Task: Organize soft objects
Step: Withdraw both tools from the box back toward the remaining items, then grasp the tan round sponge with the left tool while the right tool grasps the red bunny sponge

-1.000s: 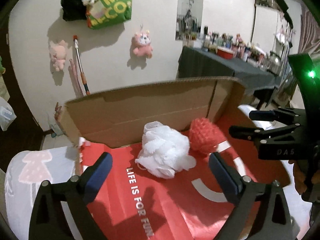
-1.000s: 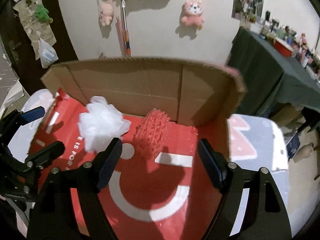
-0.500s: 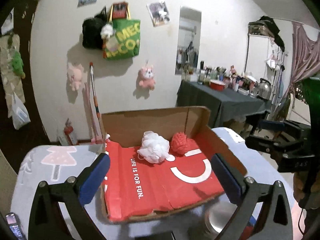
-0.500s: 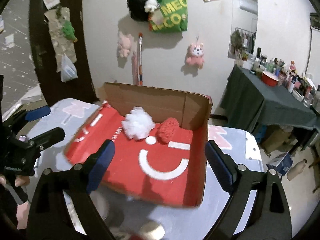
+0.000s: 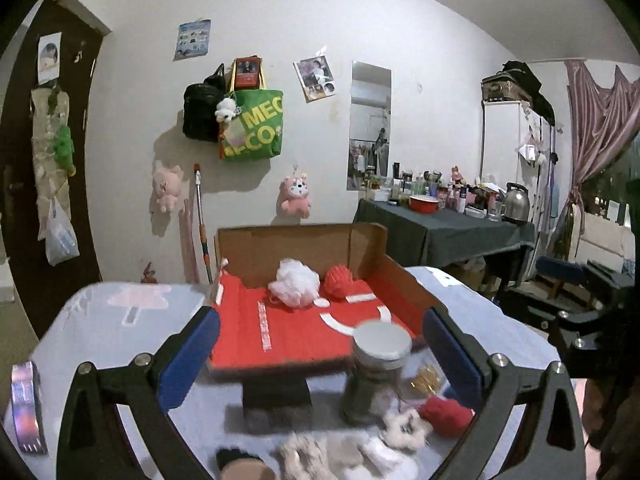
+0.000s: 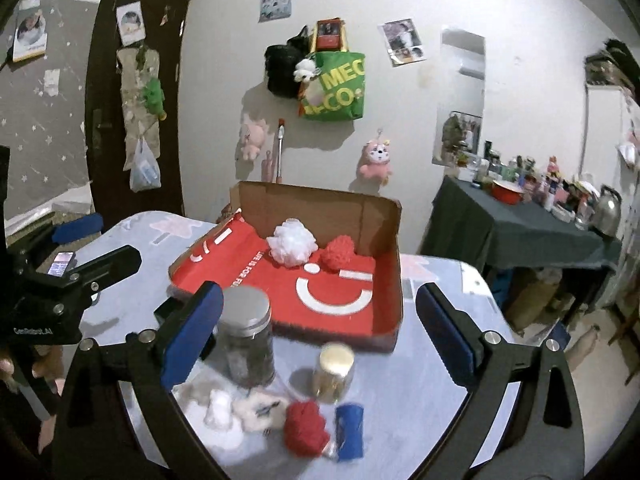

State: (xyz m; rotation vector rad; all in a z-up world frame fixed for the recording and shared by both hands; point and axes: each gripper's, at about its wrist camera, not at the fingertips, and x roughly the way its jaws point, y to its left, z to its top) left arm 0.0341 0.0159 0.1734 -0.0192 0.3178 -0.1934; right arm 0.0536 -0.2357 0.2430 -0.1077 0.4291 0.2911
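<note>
A red-lined cardboard box [image 5: 304, 336] [image 6: 384, 280] stands on the table. A white mesh pouf [image 5: 295, 282] [image 6: 292, 242] and a red mesh pouf [image 5: 338, 280] [image 6: 339, 253] lie against its back wall. In front of the box lie loose soft items: a red puff [image 5: 446, 416] [image 6: 306, 426], white fluffy pieces [image 5: 404, 428] [image 6: 256, 408] and a blue roll [image 6: 350, 430]. My left gripper [image 5: 320, 354] is open and empty, held back above the near table edge. My right gripper [image 6: 320, 334] is open and empty, also back above the loose items.
A dark jar with a silver lid [image 5: 378, 368] [image 6: 247, 336] and a smaller gold-lidded jar [image 6: 334, 372] stand before the box. A black block [image 5: 276, 398] lies under the box front. A phone [image 6: 60, 268] lies at the left. A cluttered dark side table [image 6: 520, 224] stands at the right.
Both grippers have pulled back and up from inside the box. The jars and loose soft items at the table front have come into view. Both poufs stay in the box.
</note>
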